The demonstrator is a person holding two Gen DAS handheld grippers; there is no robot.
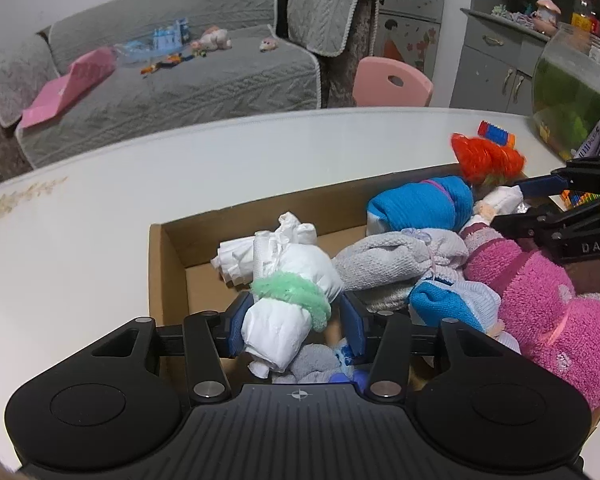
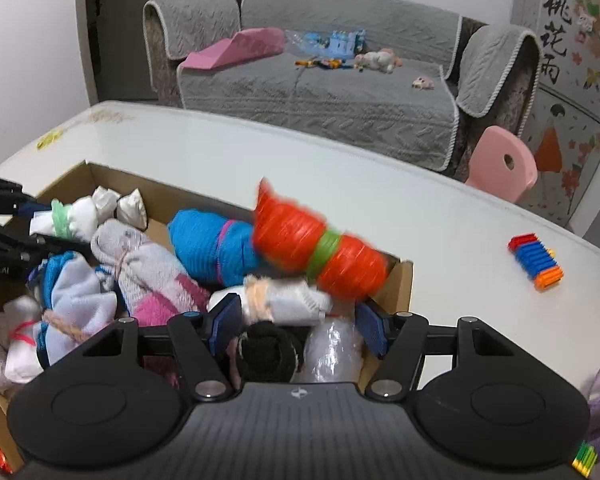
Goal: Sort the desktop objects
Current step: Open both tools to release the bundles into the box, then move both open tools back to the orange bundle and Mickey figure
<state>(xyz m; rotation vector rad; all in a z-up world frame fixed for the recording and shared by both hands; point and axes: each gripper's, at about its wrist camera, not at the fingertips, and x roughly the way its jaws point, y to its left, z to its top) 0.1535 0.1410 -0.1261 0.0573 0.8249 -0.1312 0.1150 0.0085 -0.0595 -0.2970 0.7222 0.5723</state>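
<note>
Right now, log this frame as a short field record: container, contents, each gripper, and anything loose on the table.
container: open cardboard box on white table
contents: tied cloth bundles, including blue bundle, pink towel bundle, orange bundle with green band, blurred, at the box's far edge
left gripper: jaws either side of white bundle with green tie; contact unclear
right gripper: over white bundle with peach tie; jaws look apart
loose: multicoloured block toy on table, outside the box

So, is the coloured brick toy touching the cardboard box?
Apart. The right wrist view shows the brick toy lying on the white table, with a strip of bare tabletop between it and the cardboard box.
</note>
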